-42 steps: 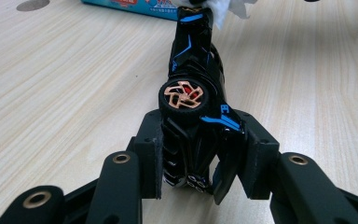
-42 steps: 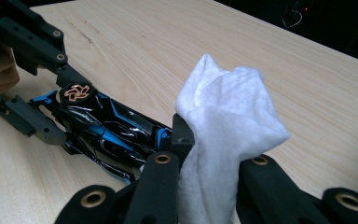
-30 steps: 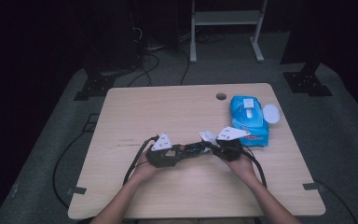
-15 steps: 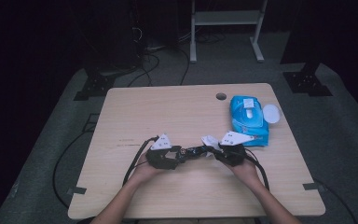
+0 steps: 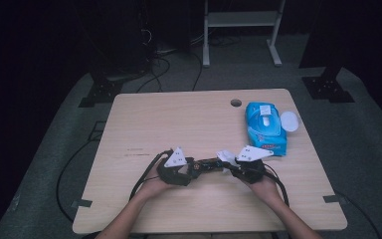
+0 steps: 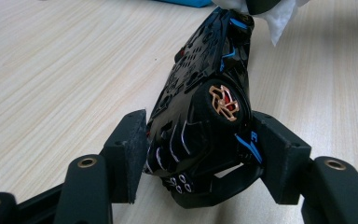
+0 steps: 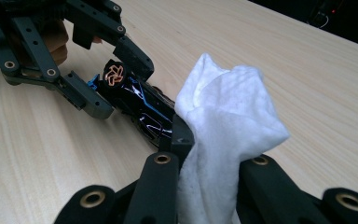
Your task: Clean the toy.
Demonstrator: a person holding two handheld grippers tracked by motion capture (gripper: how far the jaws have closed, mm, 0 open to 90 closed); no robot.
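On the near half of the wooden table (image 5: 179, 119), between the person's two hands, a black toy car (image 6: 205, 107) with blue trim and copper-coloured wheel hubs is clamped in the left gripper (image 6: 198, 154). That gripper's two black jaws press on either side of one end of the car, and the gripper view shows the car turned onto its side, a wheel facing up toward the camera. The car's long axis runs away from the left gripper toward the right gripper (image 7: 209, 154), so in the high view the car (image 5: 208, 163) lies roughly across the table from left to right, bridging the gap between the two tools. Which end is the nose cannot be told for sure.

The right gripper is clenched on a crumpled white wipe (image 7: 228, 121), which bulges up and out between its jaws. In the right gripper view the wipe sits against the far end of the car (image 7: 140, 105), and the left gripper (image 7: 100, 74) can be seen beyond, gripping the opposite end beside a wheel. In the left gripper view the same wipe (image 6: 279, 18) shows at the top edge, touching the car's far end.

Well apart from the hands, toward the table's right side, lies a blue pack of wet wipes (image 5: 264, 128) with its round white lid (image 5: 289, 121) flipped open beside it.
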